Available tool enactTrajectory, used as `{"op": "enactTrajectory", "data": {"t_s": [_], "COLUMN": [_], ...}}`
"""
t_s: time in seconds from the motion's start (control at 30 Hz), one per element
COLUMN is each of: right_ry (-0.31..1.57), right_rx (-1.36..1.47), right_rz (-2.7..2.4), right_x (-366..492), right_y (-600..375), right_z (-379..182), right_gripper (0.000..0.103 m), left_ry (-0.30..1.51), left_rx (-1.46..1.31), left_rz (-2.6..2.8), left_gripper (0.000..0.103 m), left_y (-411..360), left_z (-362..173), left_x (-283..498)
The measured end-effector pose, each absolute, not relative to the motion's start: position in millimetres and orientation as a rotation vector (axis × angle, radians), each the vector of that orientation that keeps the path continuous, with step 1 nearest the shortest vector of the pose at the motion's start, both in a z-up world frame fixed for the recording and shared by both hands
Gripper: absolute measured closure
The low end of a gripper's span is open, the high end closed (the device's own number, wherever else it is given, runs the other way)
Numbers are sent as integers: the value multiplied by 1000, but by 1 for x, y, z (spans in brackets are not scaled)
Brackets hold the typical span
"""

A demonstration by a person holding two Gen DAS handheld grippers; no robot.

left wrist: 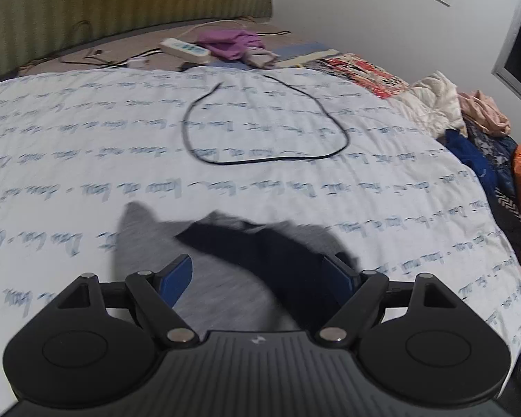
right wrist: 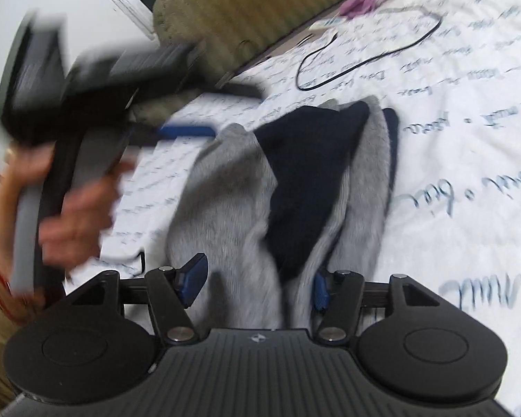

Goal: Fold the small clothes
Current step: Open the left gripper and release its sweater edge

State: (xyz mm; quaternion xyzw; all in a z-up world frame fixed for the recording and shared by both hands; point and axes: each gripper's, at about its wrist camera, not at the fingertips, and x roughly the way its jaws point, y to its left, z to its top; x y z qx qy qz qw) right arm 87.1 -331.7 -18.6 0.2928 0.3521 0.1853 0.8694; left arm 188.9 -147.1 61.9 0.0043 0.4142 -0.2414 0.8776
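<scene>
A small grey garment with dark navy parts (right wrist: 260, 187) lies crumpled on the white printed bedspread (right wrist: 469, 139). It also shows blurred in the left wrist view (left wrist: 225, 260). My left gripper (left wrist: 260, 274) is open just above the garment, its jaws wide apart with cloth between them; I also see it from the side in the right wrist view (right wrist: 225, 111), held by a hand. My right gripper (right wrist: 257, 281) is open, its blue pads (right wrist: 194, 278) on either side of the near end of the garment, not closed on it.
A black cable (left wrist: 260, 121) loops on the bedspread (left wrist: 87, 139) beyond the garment. A power strip (left wrist: 184, 48) and purple cloth (left wrist: 232, 43) lie near the green headboard (left wrist: 121, 0). A pile of clothes (left wrist: 486, 146) sits at the bed's right edge.
</scene>
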Motion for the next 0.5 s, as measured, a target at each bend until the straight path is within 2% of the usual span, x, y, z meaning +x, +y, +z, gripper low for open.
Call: {"op": "enactTrajectory", "data": {"t_s": [0.17,0.37,0.4,0.43,0.47,0.5], "right_ry": [773,741,733,731,733,737], "right_rx": [758,888,888,877,855,824], "right_rz": [508,532,526,513,498,479], "right_x": [138,177,182,186,190,191], "right_y": [-370,-403,-402,-399,-396,-391], "right_z": [-33,-46,-46,-45,-44,-43], "right_gripper": [39,39,45,47,58,75], "left_ry": [871,826,819,818,823,828], "left_rx": [-16,78,97,114,125,128], "left_rz": [-446,-448,-451,-459,-467,-468], "left_gripper": [21,21,21,21,21,21], "left_y": [-107,-108,-111,-115,-118,-120], "left_z": [52,46,43,40,36,32], "left_x": [178,156,151,148,146,144]}}
